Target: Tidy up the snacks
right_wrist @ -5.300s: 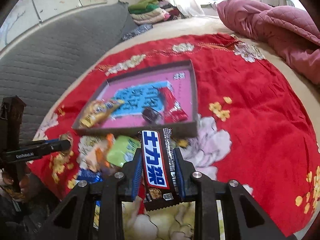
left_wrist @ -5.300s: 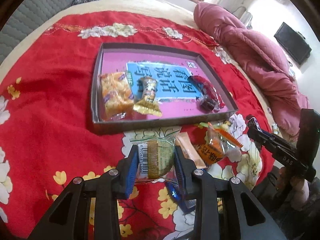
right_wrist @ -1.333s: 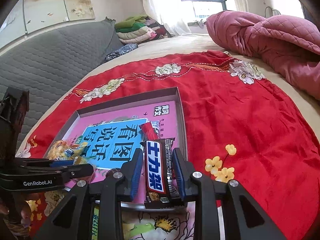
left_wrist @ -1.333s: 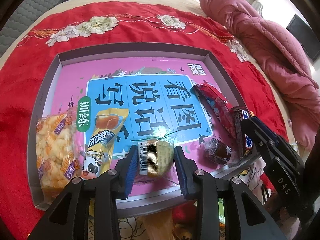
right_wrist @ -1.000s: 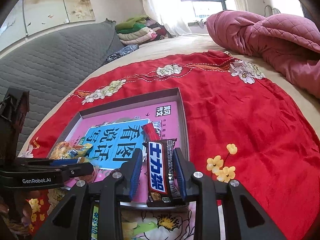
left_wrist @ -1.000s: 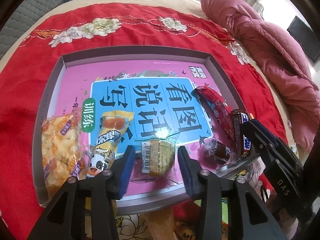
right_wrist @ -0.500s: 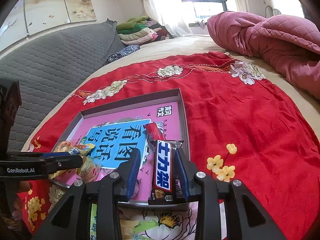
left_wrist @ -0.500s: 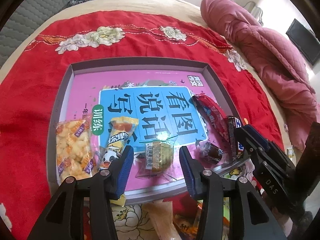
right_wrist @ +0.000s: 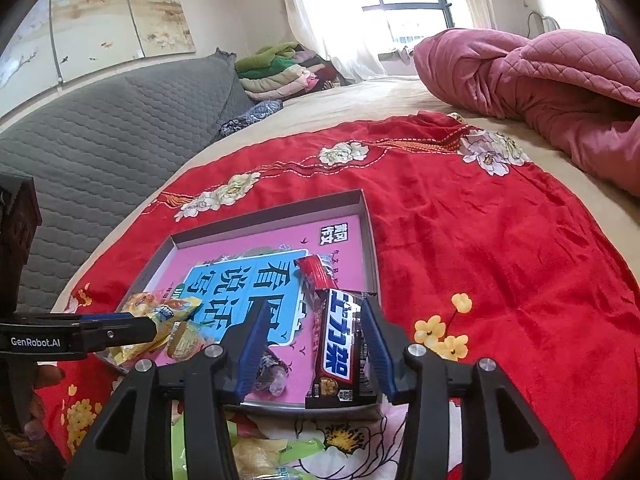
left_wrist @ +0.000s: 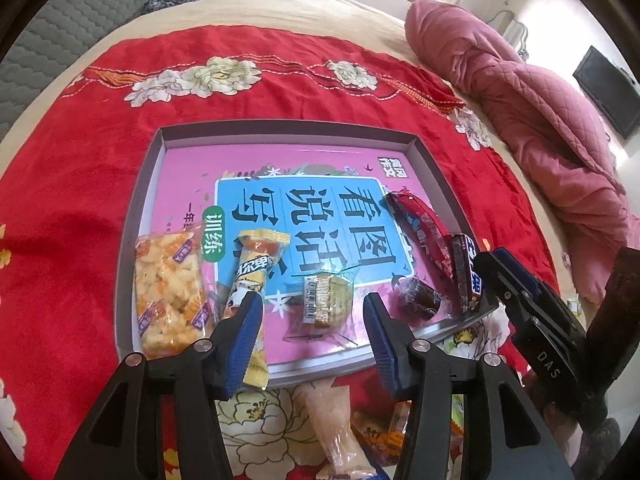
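We are spreading both tongs over tray (left_wrist: 140, 216) on red blanket (left_wrist: 72, 184). Left gripper (left_wrist: 312, 320) jaws have just been opening, pinching nothing; wrapped cake (left_wrist: 328, 300) is lying loose on tray floor directly ahead between them. Right gripper (right_wrist: 314, 344) jaws have also just been opening; chocolate bar (right_wrist: 338, 344) is lying between them, nearer right finger (contact unclear), long axis along fingers, near end resting on tray's front rim. Loose snacks (left_wrist: 336, 424) are waiting below tray, nearer left gripper.
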The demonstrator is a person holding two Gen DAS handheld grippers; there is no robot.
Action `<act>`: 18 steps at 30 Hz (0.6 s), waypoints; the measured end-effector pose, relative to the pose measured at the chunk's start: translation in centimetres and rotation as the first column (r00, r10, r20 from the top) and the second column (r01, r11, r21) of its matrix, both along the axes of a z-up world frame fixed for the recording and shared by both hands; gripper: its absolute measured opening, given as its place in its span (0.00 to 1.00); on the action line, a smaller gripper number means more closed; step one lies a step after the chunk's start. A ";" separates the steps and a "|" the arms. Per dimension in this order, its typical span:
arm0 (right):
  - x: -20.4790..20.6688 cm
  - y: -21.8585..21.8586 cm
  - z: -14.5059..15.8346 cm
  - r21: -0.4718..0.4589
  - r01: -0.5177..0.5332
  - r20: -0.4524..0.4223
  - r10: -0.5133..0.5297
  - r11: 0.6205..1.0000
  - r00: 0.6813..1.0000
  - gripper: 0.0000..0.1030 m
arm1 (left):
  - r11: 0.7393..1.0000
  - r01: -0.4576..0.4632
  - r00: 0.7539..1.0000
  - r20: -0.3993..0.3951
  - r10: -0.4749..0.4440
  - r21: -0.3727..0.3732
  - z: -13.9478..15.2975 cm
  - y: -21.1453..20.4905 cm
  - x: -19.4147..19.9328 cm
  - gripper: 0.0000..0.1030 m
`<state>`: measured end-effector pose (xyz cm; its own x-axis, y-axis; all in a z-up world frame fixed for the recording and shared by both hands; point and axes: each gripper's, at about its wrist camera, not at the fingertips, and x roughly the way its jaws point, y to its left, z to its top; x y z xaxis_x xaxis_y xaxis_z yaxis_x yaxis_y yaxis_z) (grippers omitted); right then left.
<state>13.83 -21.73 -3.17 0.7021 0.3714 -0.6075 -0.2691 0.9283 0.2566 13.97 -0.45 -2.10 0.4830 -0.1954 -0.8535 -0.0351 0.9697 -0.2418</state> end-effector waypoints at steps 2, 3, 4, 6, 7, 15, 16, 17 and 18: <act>-0.1 0.0 0.1 0.003 -0.004 0.000 0.004 1.000 1.000 0.46 | 1.000 -0.002 1.000 0.001 0.002 0.000 0.1 0.2 -0.2 0.53; -0.2 0.1 0.1 0.004 -0.005 0.001 0.005 1.000 1.000 0.46 | 1.000 -0.003 1.000 0.001 0.003 0.000 0.2 0.2 -0.3 0.53; -0.2 0.1 0.2 0.003 -0.006 0.002 0.006 1.000 1.000 0.46 | 1.000 -0.003 1.000 0.001 0.003 -0.001 0.2 0.3 -0.4 0.53; -0.3 0.1 0.2 0.005 -0.009 0.003 0.009 1.000 1.000 0.47 | 1.000 -0.003 1.000 0.002 0.003 -0.003 0.4 0.4 -0.6 0.53; -0.4 0.1 0.3 0.006 -0.009 0.005 0.009 1.000 1.000 0.48 | 1.000 -0.001 1.000 0.002 0.001 -0.005 0.4 0.4 -0.7 0.53; -1.1 0.0 0.9 0.013 -0.018 0.013 0.018 1.000 1.000 0.51 | 1.000 0.003 1.000 0.005 -0.003 -0.015 0.8 0.8 -1.6 0.53; -1.2 0.0 1.0 0.012 -0.019 0.014 0.018 1.000 1.000 0.52 | 1.000 0.005 1.000 0.004 -0.005 -0.020 0.9 0.8 -1.7 0.53; -1.3 0.0 1.0 0.012 -0.020 0.015 0.020 1.000 1.000 0.52 | 1.000 0.007 1.000 0.003 -0.006 -0.020 0.9 0.8 -1.8 0.53; -1.4 0.0 1.1 0.013 -0.024 0.015 0.024 1.000 1.000 0.54 | 1.000 0.008 1.000 0.004 -0.008 -0.018 0.9 0.9 -2.0 0.53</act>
